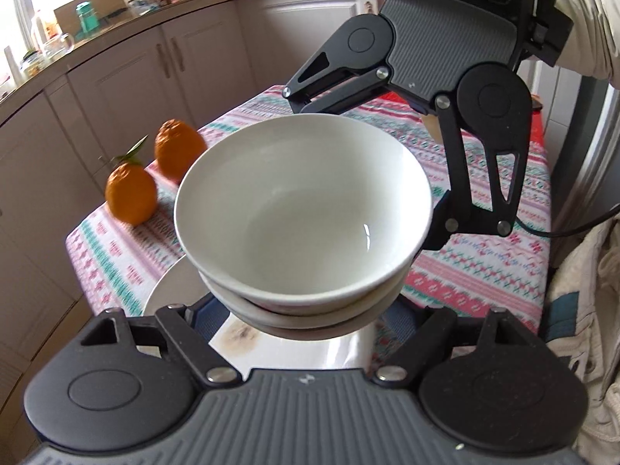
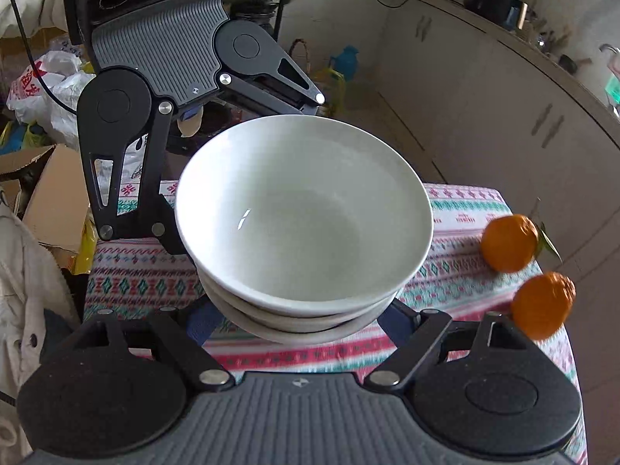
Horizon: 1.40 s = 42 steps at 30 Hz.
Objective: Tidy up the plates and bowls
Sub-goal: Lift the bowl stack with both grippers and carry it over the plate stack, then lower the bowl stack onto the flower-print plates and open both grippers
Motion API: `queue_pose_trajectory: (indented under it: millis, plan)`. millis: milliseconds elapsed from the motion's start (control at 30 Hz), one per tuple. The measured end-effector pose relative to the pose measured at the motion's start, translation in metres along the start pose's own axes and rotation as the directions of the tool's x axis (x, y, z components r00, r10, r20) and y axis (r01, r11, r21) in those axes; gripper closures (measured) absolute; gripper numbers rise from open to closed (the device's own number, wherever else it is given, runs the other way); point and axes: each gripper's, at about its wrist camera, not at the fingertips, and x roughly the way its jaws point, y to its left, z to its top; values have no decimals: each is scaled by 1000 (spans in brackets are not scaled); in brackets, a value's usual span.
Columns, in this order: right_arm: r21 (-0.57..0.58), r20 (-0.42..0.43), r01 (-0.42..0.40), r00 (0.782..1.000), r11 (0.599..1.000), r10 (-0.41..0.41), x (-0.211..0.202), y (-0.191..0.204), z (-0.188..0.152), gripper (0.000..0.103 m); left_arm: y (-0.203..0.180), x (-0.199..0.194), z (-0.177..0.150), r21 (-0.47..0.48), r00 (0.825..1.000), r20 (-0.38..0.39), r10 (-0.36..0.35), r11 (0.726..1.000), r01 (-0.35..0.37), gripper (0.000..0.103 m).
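A stack of white bowls [image 1: 302, 209] is held above the patterned tablecloth between my two grippers, which face each other. It also shows in the right wrist view [image 2: 302, 209]. My left gripper [image 1: 306, 321] grips the near side of the stack, its fingertips hidden under the bowls. My right gripper [image 2: 298, 321] grips the opposite side, also hidden under the bowls. A white plate [image 1: 310, 348] lies below the stack in the left wrist view. Each gripper's jaws stand wide around the stack.
Two oranges [image 1: 131, 193] lie at the table's edge; they also show in the right wrist view [image 2: 507, 242]. Kitchen cabinets [image 1: 116, 85] run behind the table. Bags and a cardboard box [image 2: 50, 193] sit on the floor beside the table.
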Motion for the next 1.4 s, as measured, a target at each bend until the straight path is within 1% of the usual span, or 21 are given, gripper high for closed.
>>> queue_pose_trajectory:
  millis: [200, 367, 833, 967, 1067, 1100, 1133, 1233, 1300, 1400]
  plan:
    - [-21, -17, -32, 999, 999, 32, 29, -9, 16, 14, 24, 7, -16, -47, 1000, -23, 12, 999, -13, 19]
    - [-10, -26, -53, 998, 999, 53, 41, -18, 16, 14, 36, 11, -25, -72, 999, -34, 7, 997, -10, 19]
    - [49, -13, -102, 995, 994, 103, 57, -34, 11, 14, 44, 15, -30, -91, 999, -35, -8, 996, 5, 19]
    - [78, -6, -103, 995, 992, 104, 59, -38, 9, 14, 47, 16, -30, -116, 1000, -26, -6, 993, 3, 17]
    - [93, -4, -103, 995, 990, 104, 61, -39, 6, 12, 43, 15, -32, -112, 999, -19, 25, 993, -27, 14]
    - [92, 1, -102, 995, 991, 102, 60, -37, 5, 9, 41, 14, -33, -112, 999, -19, 42, 993, -44, 11]
    - [94, 4, -97, 995, 991, 97, 59, -35, 5, 7, 40, 13, -34, -116, 998, -15, 56, 992, -57, 11]
    - [100, 7, -67, 998, 993, 66, 50, -26, 3, 6, 33, 7, -38, -140, 996, -7, 83, 987, -84, 9]
    - [116, 17, -43, 999, 992, 41, 41, -20, 1, 5, 25, 1, -41, -149, 993, 3, 120, 982, -118, 7]
    - [148, 52, 3, 999, 989, -10, 20, -7, -3, 0, 13, -14, -46, -204, 986, 19, 163, 966, -156, 6]
